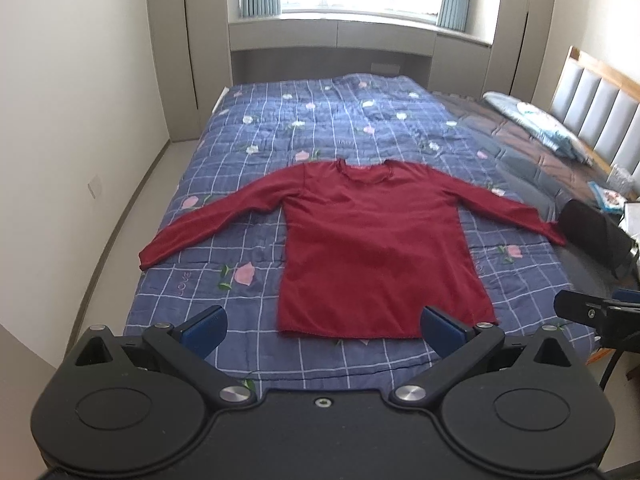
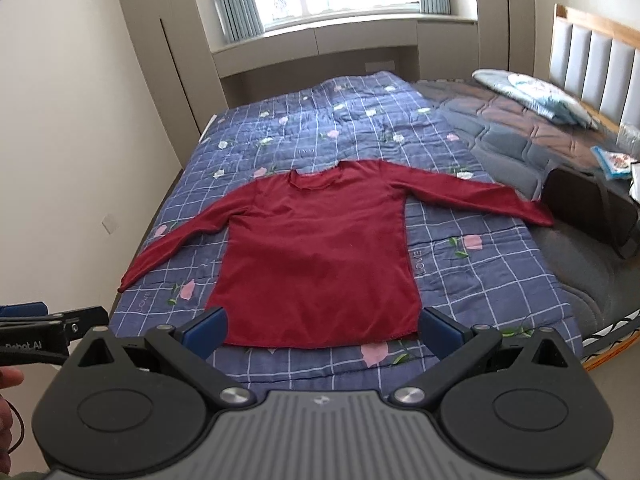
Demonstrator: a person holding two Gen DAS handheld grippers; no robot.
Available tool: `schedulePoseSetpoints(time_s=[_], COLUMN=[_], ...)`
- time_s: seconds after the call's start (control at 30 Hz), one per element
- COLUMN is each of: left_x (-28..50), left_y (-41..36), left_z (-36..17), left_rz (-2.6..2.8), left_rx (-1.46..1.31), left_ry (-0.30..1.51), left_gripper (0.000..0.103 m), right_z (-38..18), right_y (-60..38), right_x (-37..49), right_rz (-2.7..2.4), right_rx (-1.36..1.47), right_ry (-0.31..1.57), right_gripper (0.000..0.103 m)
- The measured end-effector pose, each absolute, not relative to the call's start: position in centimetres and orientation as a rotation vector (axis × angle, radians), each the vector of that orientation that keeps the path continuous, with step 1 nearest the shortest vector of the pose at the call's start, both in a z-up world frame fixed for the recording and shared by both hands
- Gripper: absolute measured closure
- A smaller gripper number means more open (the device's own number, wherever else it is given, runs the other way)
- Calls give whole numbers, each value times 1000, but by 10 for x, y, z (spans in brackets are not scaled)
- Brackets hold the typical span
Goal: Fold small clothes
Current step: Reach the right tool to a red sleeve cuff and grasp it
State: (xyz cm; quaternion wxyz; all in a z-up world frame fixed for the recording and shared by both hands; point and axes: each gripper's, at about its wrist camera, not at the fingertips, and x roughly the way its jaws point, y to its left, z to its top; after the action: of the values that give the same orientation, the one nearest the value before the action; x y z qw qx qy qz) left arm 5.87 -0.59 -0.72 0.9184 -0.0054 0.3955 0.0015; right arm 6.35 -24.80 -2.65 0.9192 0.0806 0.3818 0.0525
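Observation:
A dark red long-sleeved shirt (image 1: 372, 248) lies flat and face up on the blue checked quilt (image 1: 260, 136), both sleeves spread out to the sides, hem towards me. It also shows in the right wrist view (image 2: 316, 256). My left gripper (image 1: 324, 326) is open and empty, held above the bed's near edge, just short of the hem. My right gripper (image 2: 322, 328) is open and empty, likewise over the hem. The right gripper shows at the right edge of the left wrist view (image 1: 600, 312).
The quilt (image 2: 460, 280) covers the bed's left part. A black bag (image 1: 596, 236) lies by the right sleeve's cuff. A pillow (image 1: 536, 124) and a padded headboard (image 1: 600, 112) are at the right. A wall runs along the left.

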Motion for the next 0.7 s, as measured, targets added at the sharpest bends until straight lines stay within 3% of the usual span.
schedulePoseSetpoints(time_s=[0.7], left_x=[302], left_y=[-165], left_z=[-45], left_rz=[130], left_rx=[-24], left_ry=[1031], left_gripper=[1], right_z=[-101], right_y=[-426], right_x=[296], right_rz=[129], right_rx=[224], right_ry=[928], right_gripper=[0])
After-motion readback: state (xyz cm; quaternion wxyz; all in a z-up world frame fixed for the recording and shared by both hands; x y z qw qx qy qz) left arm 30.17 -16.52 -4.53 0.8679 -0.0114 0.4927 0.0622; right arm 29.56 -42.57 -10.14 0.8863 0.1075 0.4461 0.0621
